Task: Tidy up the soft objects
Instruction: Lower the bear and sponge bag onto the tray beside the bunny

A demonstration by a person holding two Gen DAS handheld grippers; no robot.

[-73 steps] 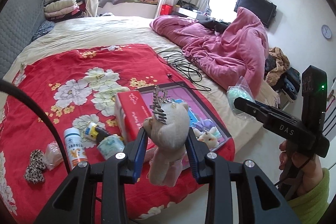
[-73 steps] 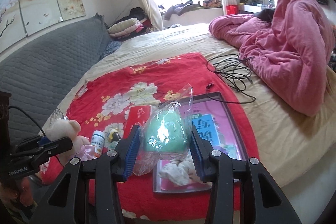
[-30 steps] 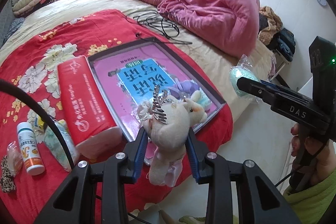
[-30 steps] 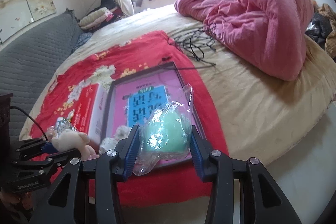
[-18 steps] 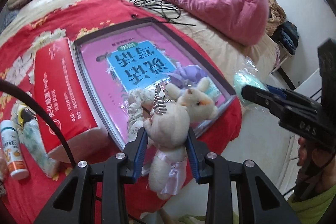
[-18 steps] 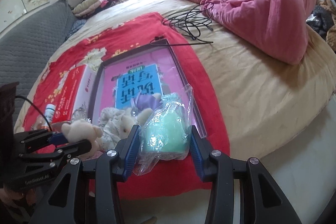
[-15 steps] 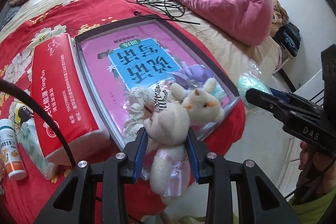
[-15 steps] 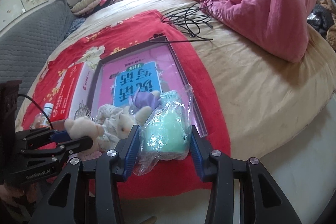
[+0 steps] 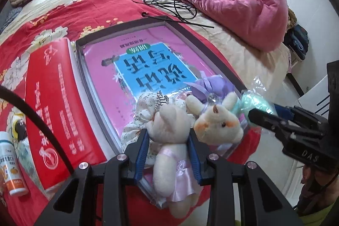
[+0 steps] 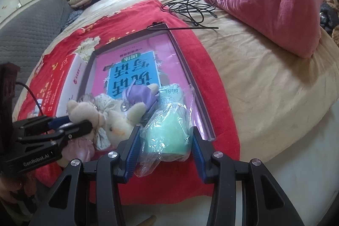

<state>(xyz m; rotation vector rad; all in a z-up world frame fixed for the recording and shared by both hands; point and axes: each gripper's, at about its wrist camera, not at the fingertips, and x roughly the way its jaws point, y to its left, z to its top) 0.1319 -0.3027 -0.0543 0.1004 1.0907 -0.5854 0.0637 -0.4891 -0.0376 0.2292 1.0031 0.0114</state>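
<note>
Delivery is the step in hand: the left hand-held gripper [image 9: 167,141] pinches a white plush toy [image 9: 173,141] over the near end of the tray [image 9: 118,35], the right hand-held gripper [image 10: 166,139] a bagged green sponge [image 10: 169,132] at its near right corner. Each next needs lowering beside the purple toy [image 10: 138,93], then its jaws spread.

We lose the plush bear's [image 9: 169,130] flanks behind the left gripper's pads [image 9: 141,149], the green bundle's [image 10: 169,132] form under crinkled plastic, and the white bottle's [image 9: 11,171] label at the frame's edge.
</note>
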